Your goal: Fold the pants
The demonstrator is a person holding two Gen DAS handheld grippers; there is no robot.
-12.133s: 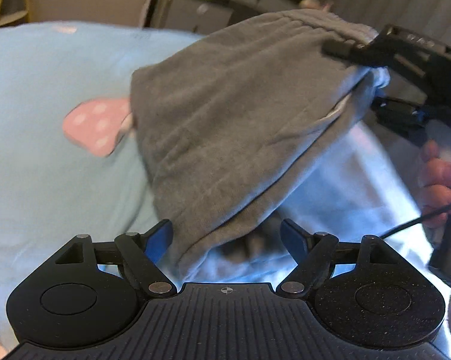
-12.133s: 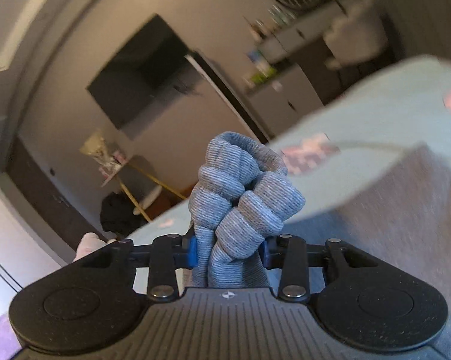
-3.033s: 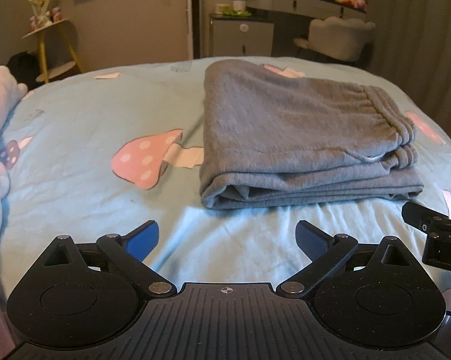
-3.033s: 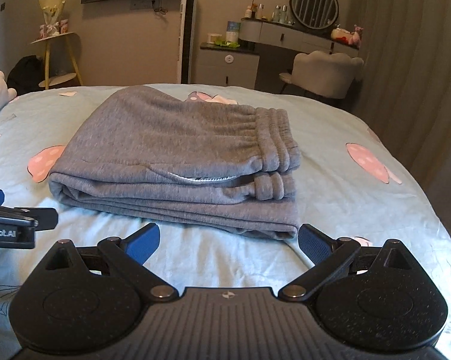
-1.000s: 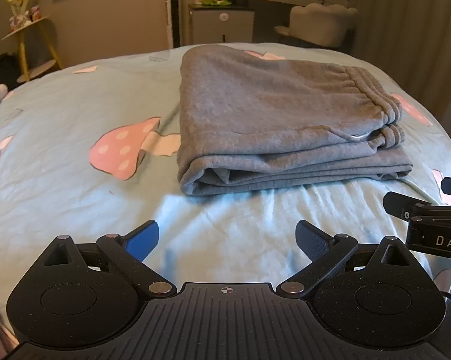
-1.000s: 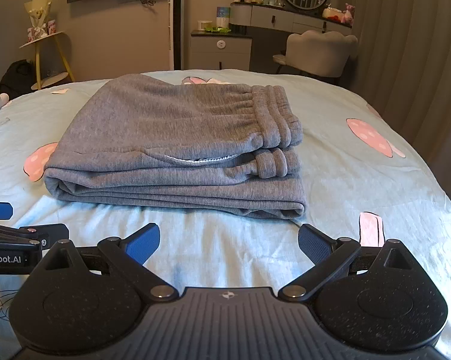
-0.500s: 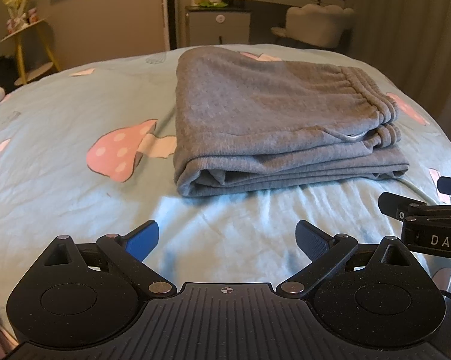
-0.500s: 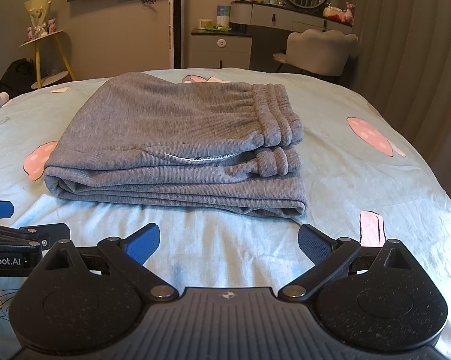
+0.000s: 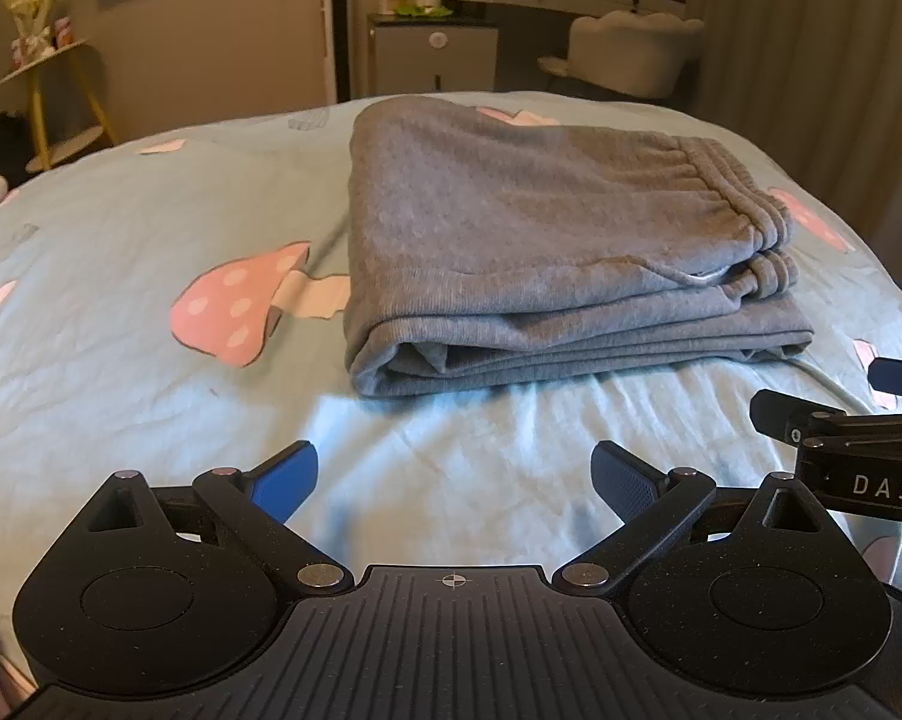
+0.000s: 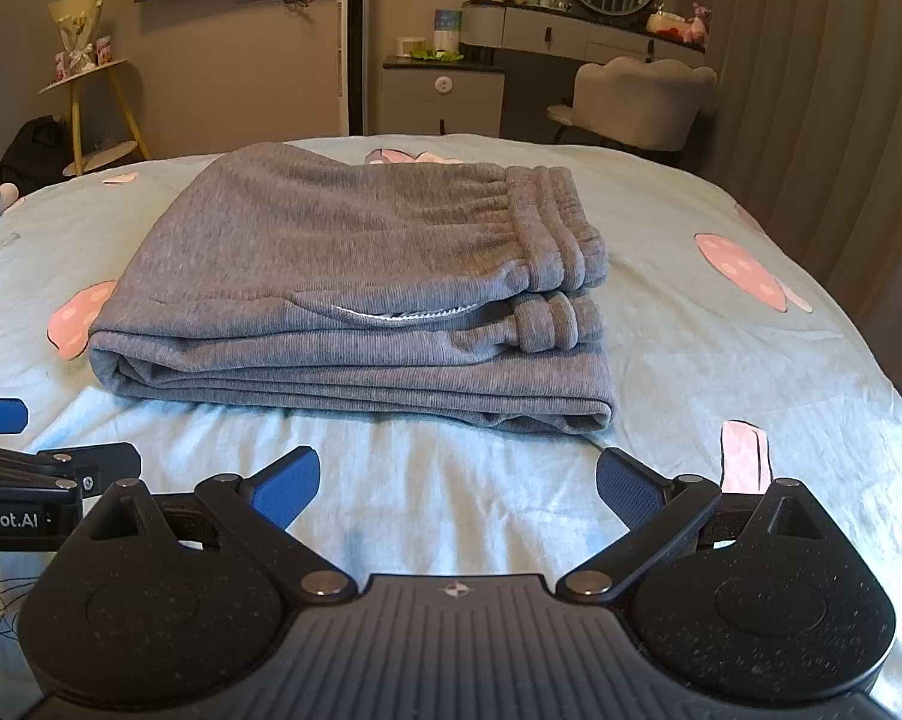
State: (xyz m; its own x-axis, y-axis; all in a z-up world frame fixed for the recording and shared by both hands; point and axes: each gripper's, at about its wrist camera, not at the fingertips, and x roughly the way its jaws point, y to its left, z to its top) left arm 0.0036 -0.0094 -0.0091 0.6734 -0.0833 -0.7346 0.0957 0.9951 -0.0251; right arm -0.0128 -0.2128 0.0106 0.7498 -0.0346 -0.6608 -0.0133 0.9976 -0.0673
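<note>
**Q:** What is the status of both tools?

**A:** My left gripper [image 9: 454, 474] hangs with its jaws spread wide and nothing between them. My right gripper [image 10: 457, 477] is the same: jaws apart, empty. Twelve seconds ago my right gripper was clamped on a bunched handful of grey cloth and the garment hung in the air. That grasp has since been released, and both tools have backed off to the near side of the bed.

**Q:** Where are the sweatpants?

**A:** The grey sweatpants [image 10: 354, 288] lie on the mushroom-print bedsheet [image 10: 721, 360] as a compact, flat rectangular stack. The elastic waistband [image 10: 556, 228] sits on top at the right end. The rounded fold edge [image 9: 384, 360] is at the left end. A pale pocket lining [image 10: 402, 315] shows slightly at the front. Neither gripper touches the stack; both are held apart from it.

**Q:** What has changed in the last few seconds?

**A:** Very little. The stack keeps its shape and place across the last three seconds; only the camera positions drift.

**Q:** What does this indicate for the task?

**A:** I judge the folding complete. No loose leg or trailing hem is visible. The far side of the stack is hidden, so alignment there cannot be confirmed.
</note>
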